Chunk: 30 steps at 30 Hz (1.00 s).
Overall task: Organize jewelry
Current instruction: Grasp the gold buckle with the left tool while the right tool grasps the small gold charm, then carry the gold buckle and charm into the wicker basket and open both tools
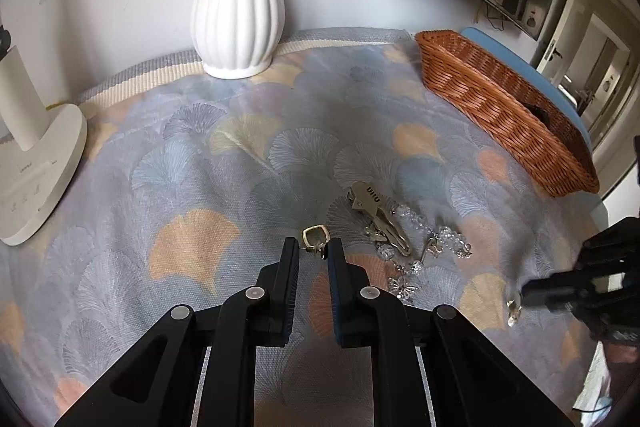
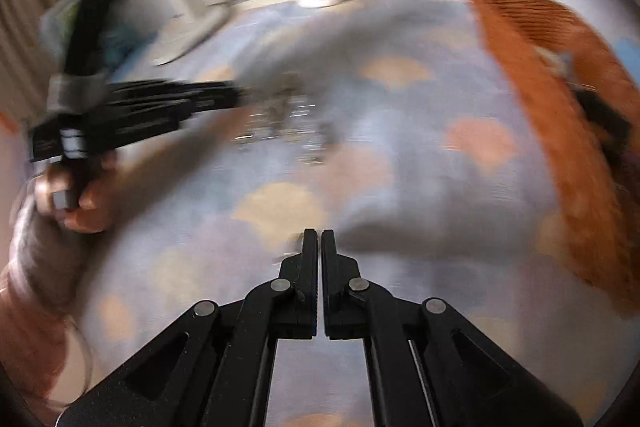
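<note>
A leaf-patterned cloth covers the surface, with a white ribbed vase at the back and a wicker basket off to the right. Near the middle lies a tangle of jewelry: a silver clip, crystal beads and a chain. The left gripper has its fingers parted, a small gold clasp between the tips. The right gripper, seen through heavy blur, has its fingers pressed together; whether they pinch anything I cannot tell.

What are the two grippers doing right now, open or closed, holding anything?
Left gripper: open, fingers either side of a gold clasp, not clamped.
Right gripper: closed on a small silvery piece.
</note>
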Motion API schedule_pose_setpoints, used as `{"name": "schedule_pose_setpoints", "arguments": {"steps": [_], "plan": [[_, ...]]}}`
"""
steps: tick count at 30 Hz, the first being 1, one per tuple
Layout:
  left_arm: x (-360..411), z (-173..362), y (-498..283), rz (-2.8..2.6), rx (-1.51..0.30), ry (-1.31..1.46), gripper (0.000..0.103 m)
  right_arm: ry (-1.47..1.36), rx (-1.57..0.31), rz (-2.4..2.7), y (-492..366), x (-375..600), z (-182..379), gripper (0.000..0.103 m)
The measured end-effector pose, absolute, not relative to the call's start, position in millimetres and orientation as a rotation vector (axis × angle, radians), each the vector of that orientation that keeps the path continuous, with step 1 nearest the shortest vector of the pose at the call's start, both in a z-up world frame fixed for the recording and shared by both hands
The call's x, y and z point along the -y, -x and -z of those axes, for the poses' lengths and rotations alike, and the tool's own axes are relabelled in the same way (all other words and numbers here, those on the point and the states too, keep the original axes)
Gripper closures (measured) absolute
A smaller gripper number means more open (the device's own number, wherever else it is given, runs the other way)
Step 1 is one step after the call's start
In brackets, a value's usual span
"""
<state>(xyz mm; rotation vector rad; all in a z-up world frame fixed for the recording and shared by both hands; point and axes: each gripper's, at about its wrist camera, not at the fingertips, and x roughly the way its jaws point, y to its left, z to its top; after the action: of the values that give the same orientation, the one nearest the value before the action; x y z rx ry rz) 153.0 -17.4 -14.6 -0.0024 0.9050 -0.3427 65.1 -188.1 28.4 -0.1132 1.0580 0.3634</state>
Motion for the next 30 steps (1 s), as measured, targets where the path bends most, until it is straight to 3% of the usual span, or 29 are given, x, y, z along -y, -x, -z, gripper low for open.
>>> {"name": "schedule_pose_setpoints", "arguments": {"steps": [5, 9, 20, 21, 23, 30], "plan": [[16, 15, -154, 0.346, -0.91, 0.017, 0.089, 0.046, -1.027, -0.373, -54, 198, -33, 0.09], [16, 16, -154, 0.348, -0.911, 0.014, 0.089, 0.079, -1.038, -0.407, -39, 180, -26, 0.072], [15, 17, -155, 0.35, -0.913, 0.018, 0.089, 0.265, -0.958, -0.278, -32, 144, -17, 0.072], [15, 18, -155, 0.351, -0.913, 0.017, 0.089, 0.275, -0.953, -0.274, -31, 143, -17, 0.073], [15, 18, -155, 0.353, -0.911, 0.016, 0.089, 0.28, -0.949, -0.292, -28, 143, -18, 0.09], [19, 5, -140, 0.423, -0.852, -0.006, 0.089, 0.276, -0.908, -0.307, -9, 160, -33, 0.091]]}}
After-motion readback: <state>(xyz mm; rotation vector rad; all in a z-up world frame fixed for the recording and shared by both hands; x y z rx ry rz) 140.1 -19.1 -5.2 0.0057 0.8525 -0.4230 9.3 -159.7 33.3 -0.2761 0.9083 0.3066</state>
